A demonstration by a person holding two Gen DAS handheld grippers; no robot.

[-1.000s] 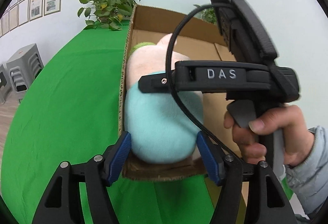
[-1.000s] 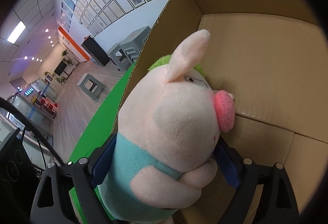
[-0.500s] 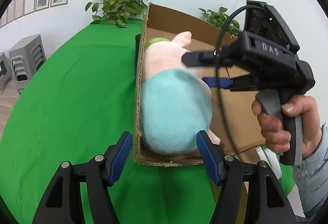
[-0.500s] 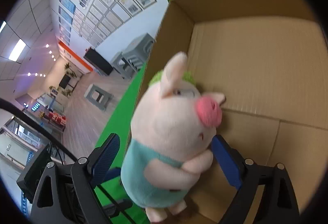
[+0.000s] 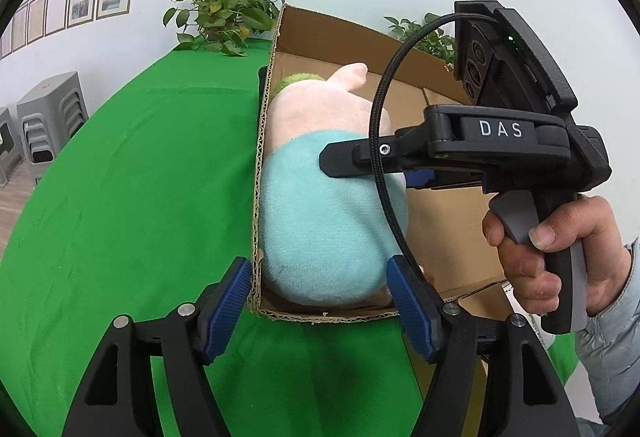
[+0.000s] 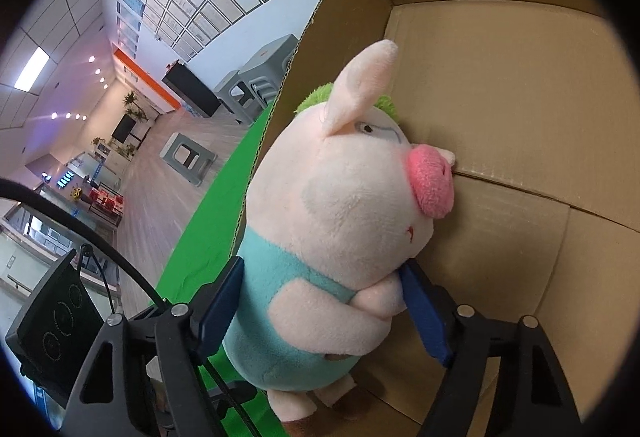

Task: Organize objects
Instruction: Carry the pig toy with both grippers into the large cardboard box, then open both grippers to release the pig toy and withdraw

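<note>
A plush pig [image 6: 340, 221] in a teal outfit, with pink snout and green hair, stands inside an open cardboard box [image 6: 520, 85] against its left wall. It also shows from behind in the left wrist view [image 5: 328, 221]. My right gripper [image 6: 324, 305] has its blue pads on both sides of the pig's body, shut on it. In the left wrist view the right gripper's black body [image 5: 500, 145] reaches over the box [image 5: 344, 37]. My left gripper [image 5: 320, 301] is open and empty, just outside the box's near wall.
The box sits on a green tablecloth [image 5: 140, 197]. Potted plants [image 5: 220, 17] stand behind the box by the white wall. Grey stacked stools [image 5: 48, 117] stand off the table to the left.
Half a second ago the right gripper's jaws stood wide apart around the pig; now they have closed on its body and moved nearer. The left gripper has stayed open by the box.
</note>
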